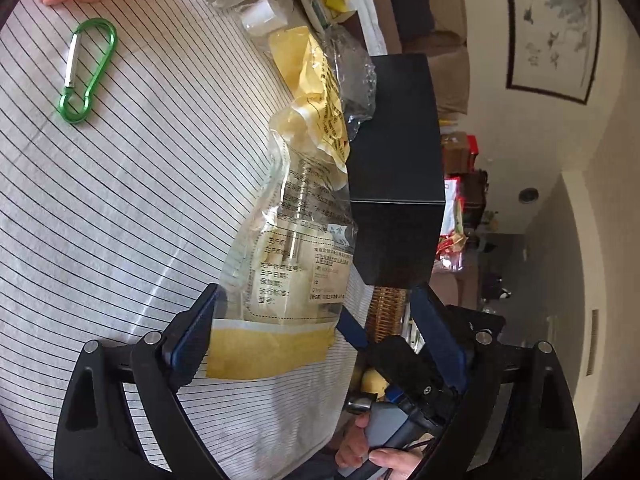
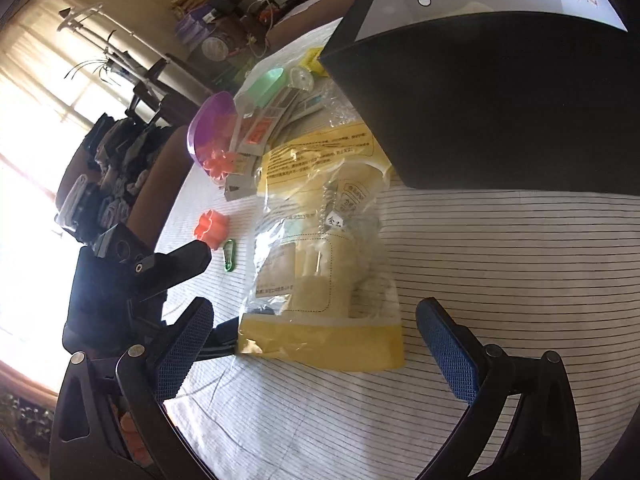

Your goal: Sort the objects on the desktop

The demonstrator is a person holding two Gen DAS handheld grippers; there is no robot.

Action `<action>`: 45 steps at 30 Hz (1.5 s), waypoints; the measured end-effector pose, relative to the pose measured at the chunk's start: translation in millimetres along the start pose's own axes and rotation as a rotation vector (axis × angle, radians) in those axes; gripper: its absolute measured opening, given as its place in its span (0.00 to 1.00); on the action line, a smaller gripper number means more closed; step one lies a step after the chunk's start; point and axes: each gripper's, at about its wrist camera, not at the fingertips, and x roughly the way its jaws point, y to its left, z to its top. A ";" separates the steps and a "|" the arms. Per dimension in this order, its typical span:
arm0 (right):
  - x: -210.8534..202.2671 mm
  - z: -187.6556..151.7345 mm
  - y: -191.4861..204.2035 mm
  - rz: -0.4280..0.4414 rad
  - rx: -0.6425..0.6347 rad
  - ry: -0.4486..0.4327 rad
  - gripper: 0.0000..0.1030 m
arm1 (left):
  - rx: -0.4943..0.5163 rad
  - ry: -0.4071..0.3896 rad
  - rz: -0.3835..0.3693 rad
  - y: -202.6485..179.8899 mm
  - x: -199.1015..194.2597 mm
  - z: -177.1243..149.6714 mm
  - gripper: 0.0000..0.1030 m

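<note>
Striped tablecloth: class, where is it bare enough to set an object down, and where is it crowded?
Bare cloth lies between the green carabiner and the yellow plastic bag, and on the bag's other side, in front of the black box. The striped tablecloth is crowded at the far end, around the purple lid, the orange flower-shaped pieces and the packets.

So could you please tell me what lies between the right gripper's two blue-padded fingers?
In the right wrist view, the open right gripper has the yellow-edged clear plastic bag lying between its fingers on the striped tablecloth, untouched.
</note>
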 end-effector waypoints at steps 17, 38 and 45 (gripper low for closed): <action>-21.3 -30.9 3.9 0.017 -0.048 0.132 1.00 | 0.194 0.087 -0.199 -70.1 20.9 -11.8 0.96; -35.9 -25.8 -29.0 -0.292 -0.299 -0.104 0.88 | 0.287 0.144 -0.075 -94.5 62.3 -16.7 0.95; -28.9 -14.0 -19.8 -0.297 -0.264 -0.111 0.62 | 0.262 0.011 -0.067 -79.9 10.1 0.1 0.95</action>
